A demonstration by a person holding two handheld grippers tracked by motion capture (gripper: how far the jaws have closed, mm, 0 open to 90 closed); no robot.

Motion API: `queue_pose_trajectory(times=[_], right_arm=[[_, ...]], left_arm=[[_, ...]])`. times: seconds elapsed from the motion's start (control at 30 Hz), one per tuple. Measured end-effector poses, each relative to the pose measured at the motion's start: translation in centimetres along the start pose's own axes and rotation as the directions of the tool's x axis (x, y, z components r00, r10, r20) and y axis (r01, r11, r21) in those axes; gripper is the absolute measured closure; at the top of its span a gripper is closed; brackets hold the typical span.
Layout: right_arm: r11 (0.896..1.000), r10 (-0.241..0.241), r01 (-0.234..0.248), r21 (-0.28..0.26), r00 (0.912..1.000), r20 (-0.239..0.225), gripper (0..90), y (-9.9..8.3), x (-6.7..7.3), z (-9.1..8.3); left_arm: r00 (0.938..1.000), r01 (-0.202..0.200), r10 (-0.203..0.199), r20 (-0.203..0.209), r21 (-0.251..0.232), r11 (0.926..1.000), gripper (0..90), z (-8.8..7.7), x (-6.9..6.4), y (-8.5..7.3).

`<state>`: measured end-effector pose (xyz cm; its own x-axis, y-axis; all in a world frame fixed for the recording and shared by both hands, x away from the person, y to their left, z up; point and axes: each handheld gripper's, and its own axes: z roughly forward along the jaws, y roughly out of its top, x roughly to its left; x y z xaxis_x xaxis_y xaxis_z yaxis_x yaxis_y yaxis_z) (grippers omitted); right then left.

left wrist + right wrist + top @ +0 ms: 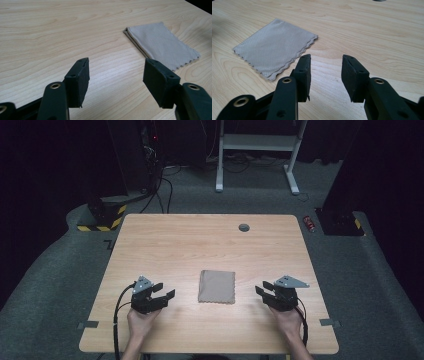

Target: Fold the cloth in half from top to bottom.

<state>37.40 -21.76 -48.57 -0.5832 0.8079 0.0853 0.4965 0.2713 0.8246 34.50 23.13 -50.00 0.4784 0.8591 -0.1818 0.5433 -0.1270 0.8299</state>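
Midway across the wooden table (165, 240), the folded grey cloth (216, 286) is lying flat between the left gripper (166, 291) and right gripper (262, 288), both gaping empty, so each should be pinching a scalloped corner low.

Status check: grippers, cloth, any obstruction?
Left gripper and right gripper both open, empty. Folded cloth flat on table between them, untouched. Nothing in the way.
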Motion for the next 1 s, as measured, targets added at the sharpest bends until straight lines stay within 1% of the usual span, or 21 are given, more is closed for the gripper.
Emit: queue_pose_trajectory(times=[0.03, 0.07, 0.2, 0.63, 0.73, 0.77, 0.87, 1.0], right_arm=[[1.000, 0.007, -0.007, 0.000, 1.0000, 0.002, 59.5, 0.0, 0.0, -0.1], [1.000, 0.000, 0.000, -0.006, 1.0000, 0.003, 59.6, -0.1, -0.1, -0.2], [1.000, 0.001, -0.001, -0.004, 0.9999, 0.012, 59.6, -0.4, -0.1, -0.5], [1.000, 0.007, -0.007, -0.003, 0.9996, 0.028, 59.8, -1.7, -0.4, -1.6], [1.000, 0.011, -0.011, 0.001, 0.9994, 0.034, 59.8, -2.1, -0.4, -1.7], [1.000, 0.013, -0.013, 0.000, 0.9992, 0.037, 59.8, -2.2, -0.6, -1.9], [1.000, 0.018, -0.018, -0.001, 0.9991, 0.039, 59.8, -2.4, -0.7, -2.0], [1.000, 0.019, -0.020, 0.010, 0.9982, 0.056, 59.8, -2.8, -1.0, -2.2]], left_arm=[[1.0000, 0.004, -0.004, -0.003, -0.001, 1.0000, 38.1, -0.1, 0.1, -0.1], [1.0000, 0.008, -0.008, -0.006, 0.000, 1.0000, 38.1, -0.2, 0.2, -0.2], [0.9997, 0.019, -0.019, -0.013, -0.005, 0.9998, 38.2, -0.4, 0.6, -0.6], [0.9989, 0.030, -0.030, -0.037, -0.001, 0.9996, 38.1, -1.2, 1.2, -1.7], [0.9985, 0.033, -0.033, -0.043, 0.003, 0.9994, 38.1, -1.3, 1.4, -2.0], [0.9978, 0.034, -0.033, -0.058, 0.011, 0.9994, 38.1, -1.3, 1.4, -2.1], [0.9972, 0.039, -0.038, -0.065, 0.014, 0.9991, 38.1, -1.3, 1.5, -2.3], [0.9964, 0.043, -0.041, -0.074, 0.030, 0.9986, 37.8, -1.1, 1.8, -2.7]])
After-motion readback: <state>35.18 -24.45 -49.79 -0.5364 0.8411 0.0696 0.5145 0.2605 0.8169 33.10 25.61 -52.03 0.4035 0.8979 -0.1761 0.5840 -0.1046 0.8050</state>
